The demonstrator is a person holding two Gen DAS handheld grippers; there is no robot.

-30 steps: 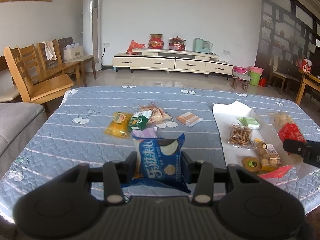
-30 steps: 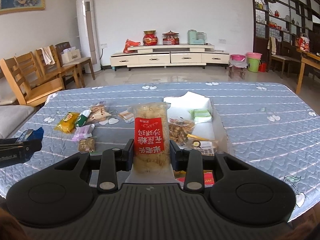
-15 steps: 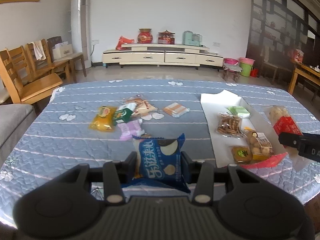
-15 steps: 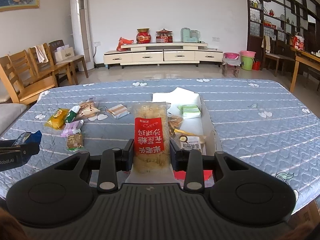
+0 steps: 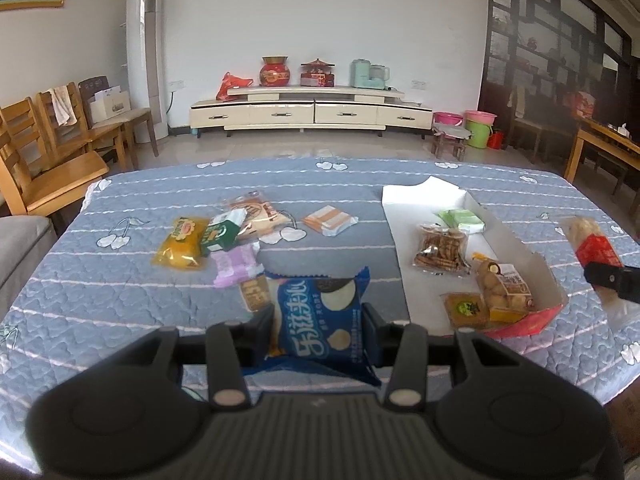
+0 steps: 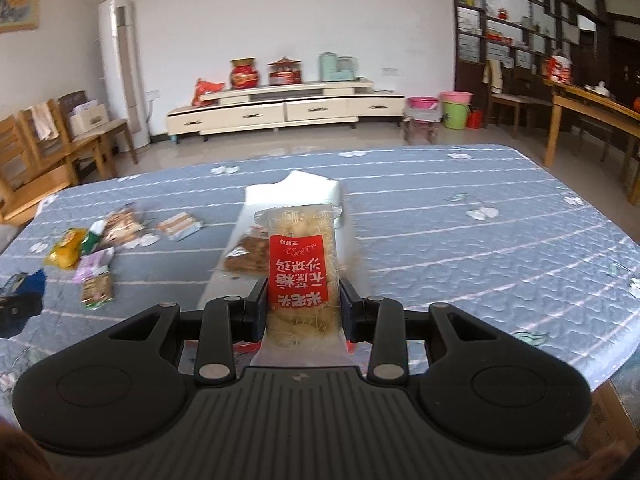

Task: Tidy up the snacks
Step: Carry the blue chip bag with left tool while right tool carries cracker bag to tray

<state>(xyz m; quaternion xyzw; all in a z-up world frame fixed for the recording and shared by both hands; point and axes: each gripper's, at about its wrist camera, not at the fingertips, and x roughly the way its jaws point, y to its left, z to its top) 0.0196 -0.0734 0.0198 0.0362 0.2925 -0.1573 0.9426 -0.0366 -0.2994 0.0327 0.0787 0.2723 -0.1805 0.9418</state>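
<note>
My left gripper (image 5: pixel 318 322) is shut on a blue cookie packet (image 5: pixel 320 312), held above the near part of the quilted table (image 5: pixel 120 300). My right gripper (image 6: pixel 303 300) is shut on a clear packet with a red label (image 6: pixel 300 272), held upright in front of the white box (image 6: pixel 304 188). In the left wrist view the white box (image 5: pixel 404 208) lies to the right with a biscuit bag (image 5: pixel 440 246), a green packet (image 5: pixel 462 218) and a nut bag (image 5: pixel 504 284) inside. The right gripper (image 5: pixel 612 280) shows at that view's right edge.
Loose snacks lie left of centre: a yellow packet (image 5: pixel 180 244), a green one (image 5: pixel 222 234), a purple one (image 5: pixel 236 264), an orange-and-white one (image 5: pixel 330 220) and a small brown one (image 5: pixel 254 294). Wooden chairs (image 5: pixel 48 176) stand beyond the table's left edge.
The right gripper has swung so the white box now sits straight behind its packet instead of to the right. The left gripper has drifted slightly. Both still hold their packets.
</note>
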